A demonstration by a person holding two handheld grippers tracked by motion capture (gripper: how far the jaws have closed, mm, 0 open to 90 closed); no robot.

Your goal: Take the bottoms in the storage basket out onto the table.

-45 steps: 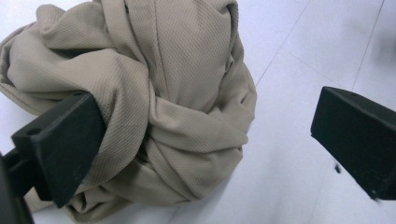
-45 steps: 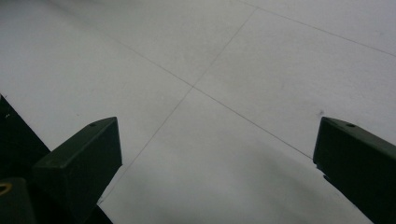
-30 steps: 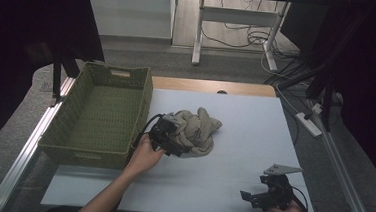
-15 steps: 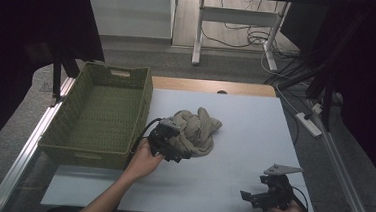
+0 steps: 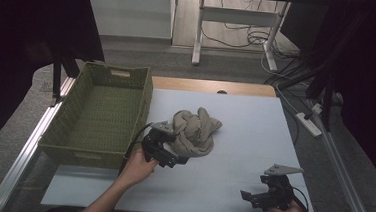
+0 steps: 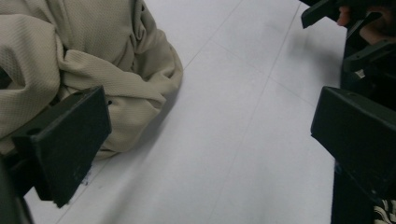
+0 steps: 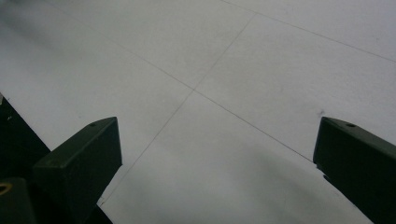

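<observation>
Left claw (image 5: pixel 180 159) is wide open w/ one jaw against the beige cloth (image 5: pixel 193 131) mid-desk, nothing grabbed yet; you've still got grasp + move to the empty green basket (image 5: pixel 95 112) at left edge.

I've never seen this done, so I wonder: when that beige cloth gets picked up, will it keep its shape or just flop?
The cloth will probably flop: it lies crumpled in soft folds on the table. It looks like thin knit, so likely light. The open left gripper, beside it, may lift only one fold, leaving the rest to hang and drag.

Matt beige knit cloth (image 5: pixel 194 132), woven green basket (image 5: pixel 95 110)
</observation>
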